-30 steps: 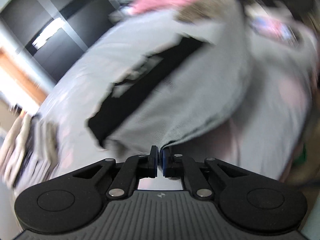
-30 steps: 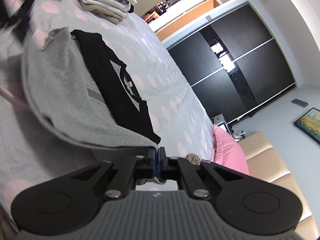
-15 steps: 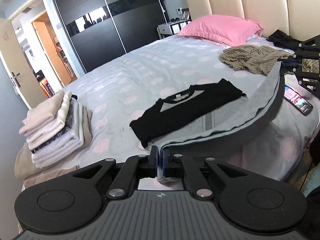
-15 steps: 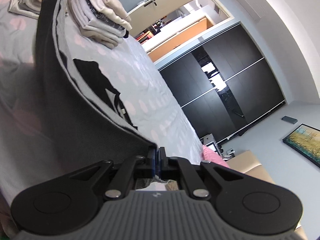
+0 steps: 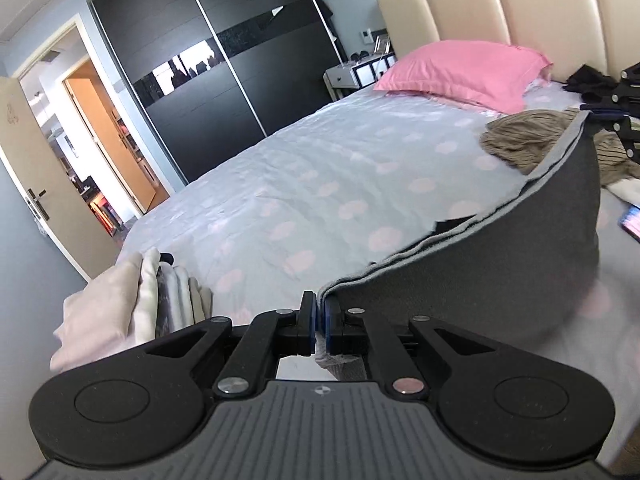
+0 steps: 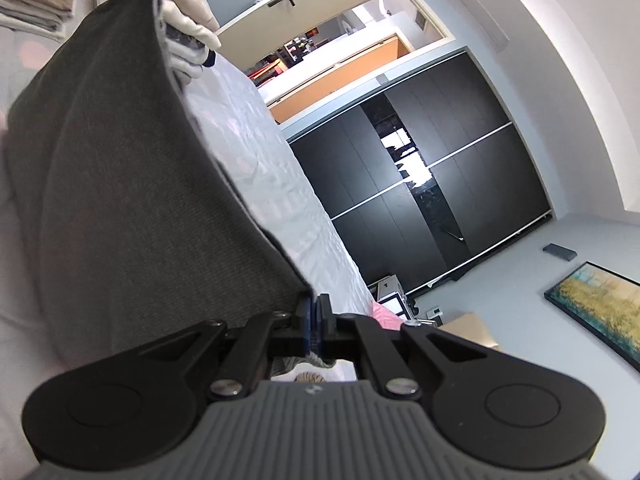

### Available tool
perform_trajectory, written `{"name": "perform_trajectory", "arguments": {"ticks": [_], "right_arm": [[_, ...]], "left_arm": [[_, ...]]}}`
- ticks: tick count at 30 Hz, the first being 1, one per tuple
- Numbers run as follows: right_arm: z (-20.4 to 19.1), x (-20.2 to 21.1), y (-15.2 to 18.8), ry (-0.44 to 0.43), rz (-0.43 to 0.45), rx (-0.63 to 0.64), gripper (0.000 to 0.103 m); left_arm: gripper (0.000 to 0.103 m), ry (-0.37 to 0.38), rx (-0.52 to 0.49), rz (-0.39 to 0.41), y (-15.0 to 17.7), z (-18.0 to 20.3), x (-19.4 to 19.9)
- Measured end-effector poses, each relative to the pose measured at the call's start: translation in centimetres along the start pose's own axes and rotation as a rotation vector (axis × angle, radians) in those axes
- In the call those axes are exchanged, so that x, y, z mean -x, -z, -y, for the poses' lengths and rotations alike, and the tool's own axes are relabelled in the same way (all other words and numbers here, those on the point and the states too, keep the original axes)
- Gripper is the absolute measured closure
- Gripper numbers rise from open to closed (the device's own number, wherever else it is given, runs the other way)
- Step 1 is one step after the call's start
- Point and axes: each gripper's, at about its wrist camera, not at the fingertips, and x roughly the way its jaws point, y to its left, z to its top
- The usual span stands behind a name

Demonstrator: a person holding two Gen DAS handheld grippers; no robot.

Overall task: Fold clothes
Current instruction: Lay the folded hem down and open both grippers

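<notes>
The left tool [image 5: 319, 322] is clenched on one corner of a grey knit garment [image 5: 500, 264], and the right tool [image 6: 314, 322] is clenched on the opposite corner, so the cloth hangs between them as a taut sling lifted off the bed [image 5: 320, 184]. Held by two corners like this, the garment likely spreads under its own weight and its upper edge runs straight, which suits laying one half over the other; whether it is being raised for a fold or carried toward the pile cannot be settled from this alone. Beyond the garment's far corner, near the headboard, lie a crumpled brown striped garment [image 5: 524, 140] and a pink pillow [image 5: 460, 72]. On the garment's other side, next to the left tool, sits a stack of folded clothes [image 5: 132, 300], so folded pieces already lie there. A small black patch [image 5: 450, 225] peeks past the garment's upper edge; what it belongs to is hidden by the raised cloth. The lower part of the garment and the bed beneath it are out of sight, a phone at the frame edge is cut off, and no hands show.
</notes>
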Motion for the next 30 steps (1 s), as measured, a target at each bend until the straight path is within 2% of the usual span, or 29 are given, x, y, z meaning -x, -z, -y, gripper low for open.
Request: {"name": "perform_trajectory", "arguments": {"ticks": [8,17,20,24,30], "right_arm": [[-0.7,-11.2,0.9,-0.066,-0.066,0.009,0.1],[-5.1,-19.9,3.1,-0.165,-0.163,-0.027,0.1],[-6.6,-22.8,3.8,-0.199,-0.195,-0.039,0.1],[-8.6,-26.6,4.8,-0.243,-0.238,-0.056,0.097],[-8.5,-25.9,5.8,-0.226,-0.263,-0.077,0.09]], "left_arm": [[0.101,0.019,-0.02,-0.085,-2.2,-1.4,-11.4],[0.101,0.087,0.045,-0.223,0.8,-1.4,-24.7],[0.1,0.096,0.087,-0.242,1.9,-1.5,-27.0],[0.093,0.083,0.114,-0.249,2.7,-1.7,-28.2],[0.084,0.073,0.137,-0.236,3.1,-2.3,-27.5]]}}
